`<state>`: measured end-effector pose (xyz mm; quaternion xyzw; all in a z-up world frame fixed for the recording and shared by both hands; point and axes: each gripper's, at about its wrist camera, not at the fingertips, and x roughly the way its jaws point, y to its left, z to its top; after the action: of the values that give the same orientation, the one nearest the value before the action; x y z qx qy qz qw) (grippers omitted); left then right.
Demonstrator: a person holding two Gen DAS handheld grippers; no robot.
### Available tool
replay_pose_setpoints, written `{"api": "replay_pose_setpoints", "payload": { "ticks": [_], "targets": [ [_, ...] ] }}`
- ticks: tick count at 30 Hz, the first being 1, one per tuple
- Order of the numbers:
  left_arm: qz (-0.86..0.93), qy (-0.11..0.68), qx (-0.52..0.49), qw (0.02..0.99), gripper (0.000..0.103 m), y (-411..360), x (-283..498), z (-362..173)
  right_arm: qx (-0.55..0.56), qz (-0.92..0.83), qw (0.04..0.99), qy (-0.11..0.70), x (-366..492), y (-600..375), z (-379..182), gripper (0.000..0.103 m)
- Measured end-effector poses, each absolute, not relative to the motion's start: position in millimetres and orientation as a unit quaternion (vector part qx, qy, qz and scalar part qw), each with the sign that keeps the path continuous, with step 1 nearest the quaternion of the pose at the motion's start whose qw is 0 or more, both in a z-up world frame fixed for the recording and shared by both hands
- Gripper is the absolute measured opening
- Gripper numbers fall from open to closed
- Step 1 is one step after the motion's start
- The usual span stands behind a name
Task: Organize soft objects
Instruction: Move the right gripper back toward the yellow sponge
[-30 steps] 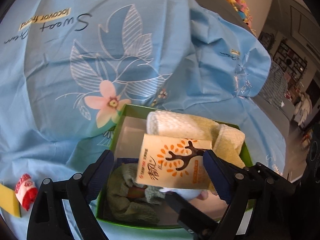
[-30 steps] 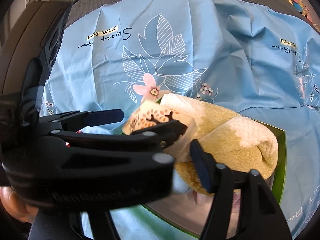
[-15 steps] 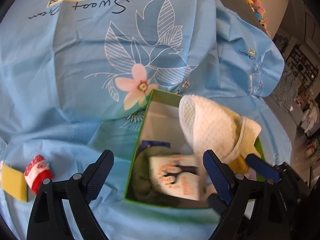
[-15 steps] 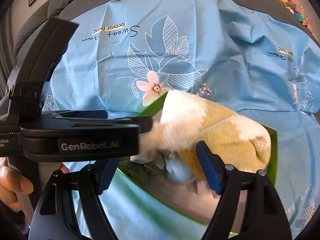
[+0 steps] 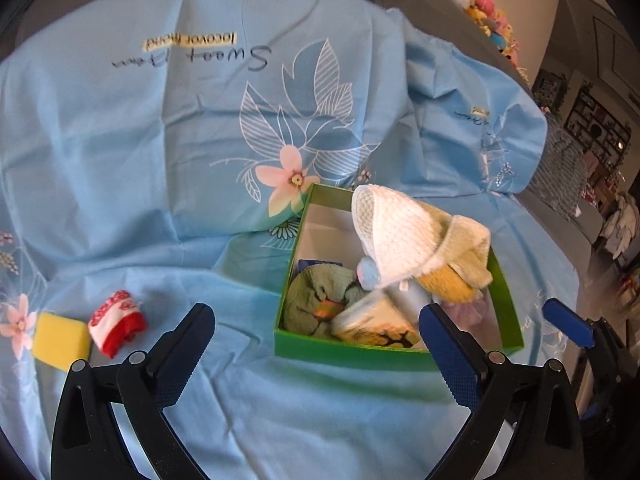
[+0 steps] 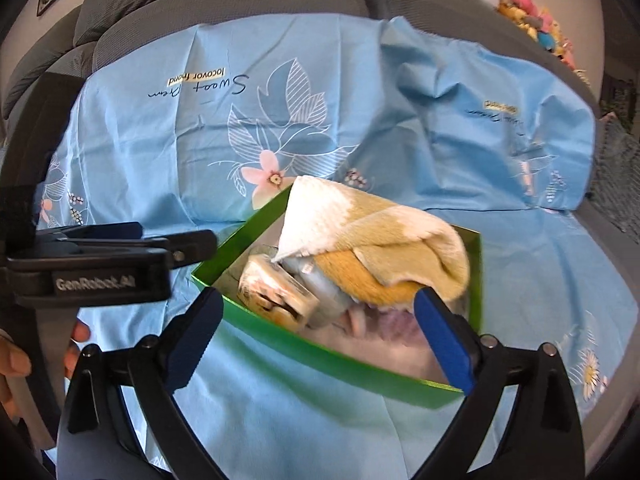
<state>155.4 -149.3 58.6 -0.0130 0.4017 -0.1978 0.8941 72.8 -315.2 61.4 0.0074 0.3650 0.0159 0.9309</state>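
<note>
A green box (image 5: pixel 352 350) sits on the blue sheet and holds a white and yellow towel (image 5: pixel 404 236), a green cloth (image 5: pixel 312 300) and an orange-printed tissue pack (image 5: pixel 374 322). The box (image 6: pixel 340 358), towel (image 6: pixel 372 224) and tissue pack (image 6: pixel 276 292) also show in the right wrist view. My left gripper (image 5: pixel 316 354) is open and empty, just in front of the box. My right gripper (image 6: pixel 318 338) is open and empty over the box's near wall. A red and white rolled sock (image 5: pixel 116 320) and a yellow sponge (image 5: pixel 60 340) lie on the sheet left of the left gripper.
The blue flower-print sheet (image 5: pixel 160 140) covers a grey sofa (image 6: pixel 200 0). Plush toys (image 5: pixel 488 12) sit along the sofa back at the far right. The left gripper's body (image 6: pixel 92 268) fills the left side of the right wrist view.
The tissue pack has gone from between my left gripper's fingers into the box. Both grippers have pulled back from the box and stand open.
</note>
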Motion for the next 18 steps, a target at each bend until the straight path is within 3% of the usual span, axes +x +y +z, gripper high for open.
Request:
{"api": "replay_pose_setpoints", "payload": {
  "ticks": [2, 18],
  "targets": [
    [-0.201, 0.394, -0.008, 0.897, 0.102, -146.7, 142.6, 63.7, 0.01, 0.01, 0.934, 0.358, 61.9, -315.4, 67.7, 0.103],
    [-0.204, 0.346, 0.032, 0.915, 0.102, -135.0, 54.1, 80.7, 0.017, -0.002, 0.942, 0.335, -13.9, -306.6, 96.7, 0.102]
  ]
}}
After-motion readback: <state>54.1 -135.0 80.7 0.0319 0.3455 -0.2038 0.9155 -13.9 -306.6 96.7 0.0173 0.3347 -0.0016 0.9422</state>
